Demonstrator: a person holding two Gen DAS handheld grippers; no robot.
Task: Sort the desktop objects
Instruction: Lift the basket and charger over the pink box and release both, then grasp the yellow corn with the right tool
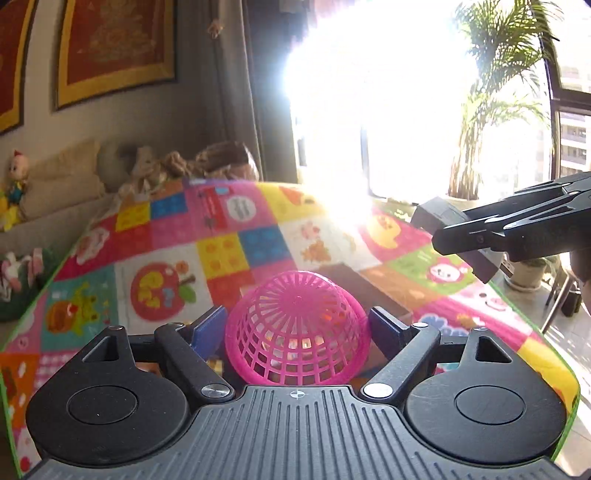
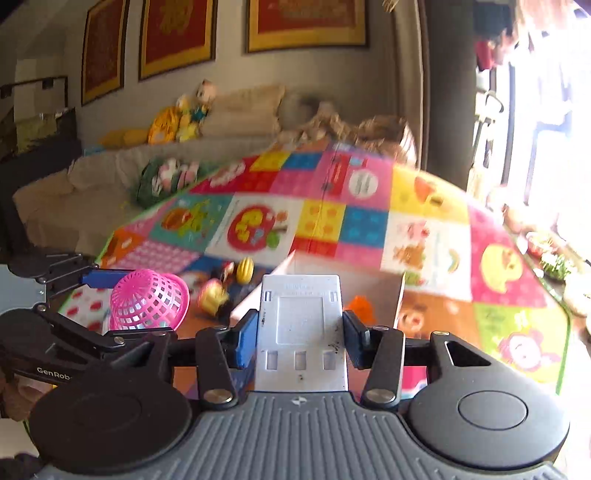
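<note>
Left wrist view, nearest: the left gripper [image 1: 297,325] is closed on a pink basket [image 1: 297,328], one blue finger [image 1: 208,326] pressed to each side of it. The basket is tipped over, its round base facing up and away from the camera and its open mouth facing back toward the gripper body; its axis therefore runs roughly along the fingers, tilted upward. It is held above the play mat [image 1: 221,254]. Something small and orange shows through the mesh, too blurred to name.

Right wrist view, nearest: the right gripper [image 2: 301,332] clamps a flat grey rectangular plate [image 2: 301,332] between its blue fingers [image 2: 245,341]. The plate's long axis runs straight ahead along the fingers, its broad moulded face turned up to the camera and its far short edge pointing toward the mat's middle. In the left wrist view the same plate [image 1: 458,236] appears edge-on at the right of the basket, slanting down and to the right.

Beyond the plate: a cardboard box [image 2: 400,295] lies open on the mat, with an orange item [image 2: 360,304] inside just right of the plate. Left of the plate lie small toys, among them a yellow one [image 2: 244,270], all blurred. The basket [image 2: 149,301] hangs further left, in the left gripper [image 2: 110,299].

Farthest: a sofa [image 2: 110,173] with soft toys [image 2: 188,114] behind the mat, and framed pictures [image 2: 306,22] on the wall.
</note>
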